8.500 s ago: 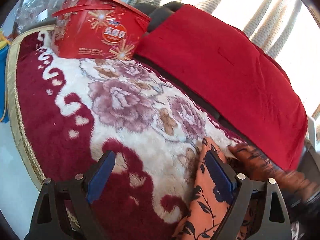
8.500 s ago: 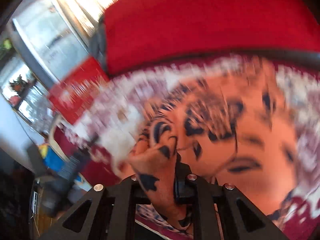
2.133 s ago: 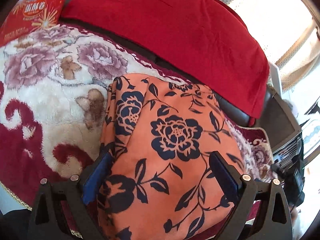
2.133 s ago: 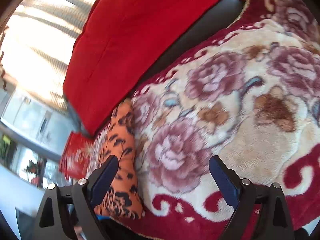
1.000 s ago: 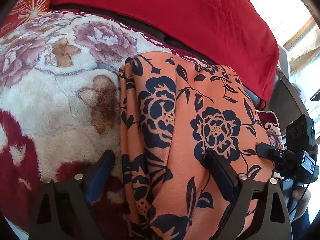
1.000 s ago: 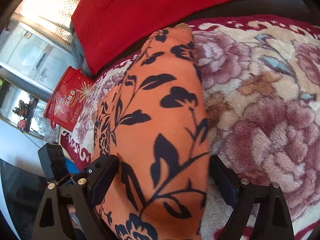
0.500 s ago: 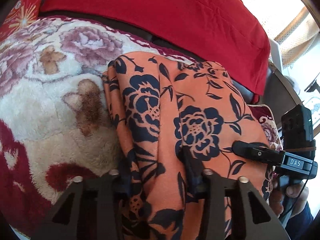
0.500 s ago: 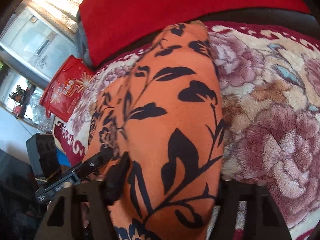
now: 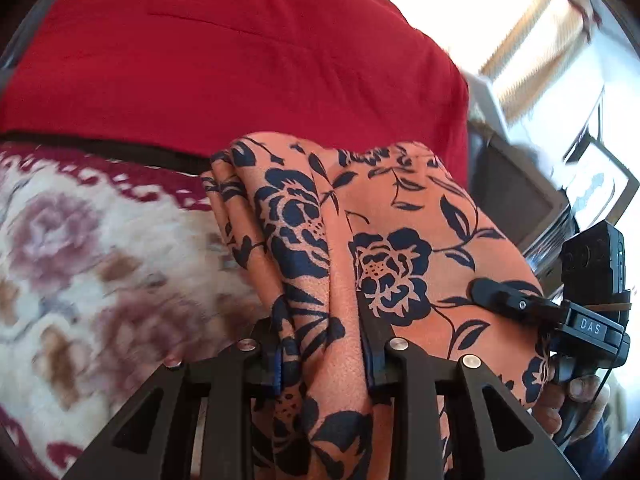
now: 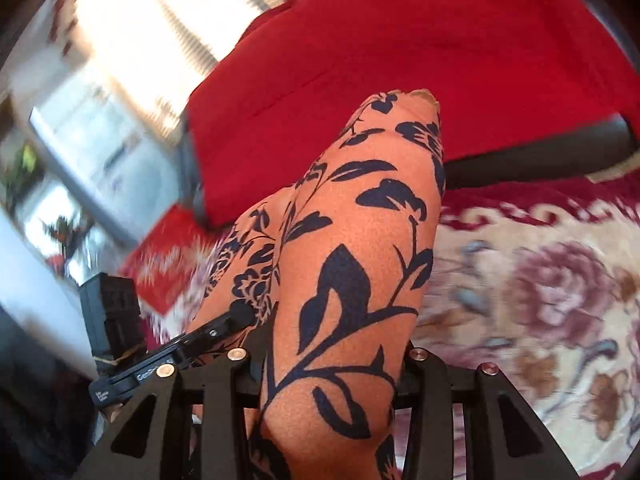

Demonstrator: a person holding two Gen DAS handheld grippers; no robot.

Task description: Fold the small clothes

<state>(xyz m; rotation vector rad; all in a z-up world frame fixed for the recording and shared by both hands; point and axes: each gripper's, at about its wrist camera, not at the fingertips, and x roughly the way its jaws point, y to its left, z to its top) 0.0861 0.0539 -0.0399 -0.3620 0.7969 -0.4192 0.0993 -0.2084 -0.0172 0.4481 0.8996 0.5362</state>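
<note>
left gripper point(image 9: 326, 344): jaws closing, clamped on a bunched fold of the orange garment with navy floral print point(image 9: 400, 216)
right gripper point(image 10: 332, 364): clenched on the same garment's other end
garment: lifted off the plush cream-and-maroon floral blanket point(image 10: 540, 280), red cushion point(image 9: 224, 52) behind

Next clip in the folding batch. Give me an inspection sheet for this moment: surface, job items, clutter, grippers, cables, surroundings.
Surface: floral plush blanket, cream and maroon, blurred.
Job's things: orange garment with navy flowers, bunched, its near edge gripped at two spots.
Clutter: red printed box at the blanket's far end, blurred.
Grippers: left gripper jaws closing, a fold of the garment between them; right gripper shut on a thicker bunch.
Cables: thin dark cord by the person's hand at the right gripper's handle.
Surroundings: red cover draped over a dark backrest; bright curtained window behind.
</note>
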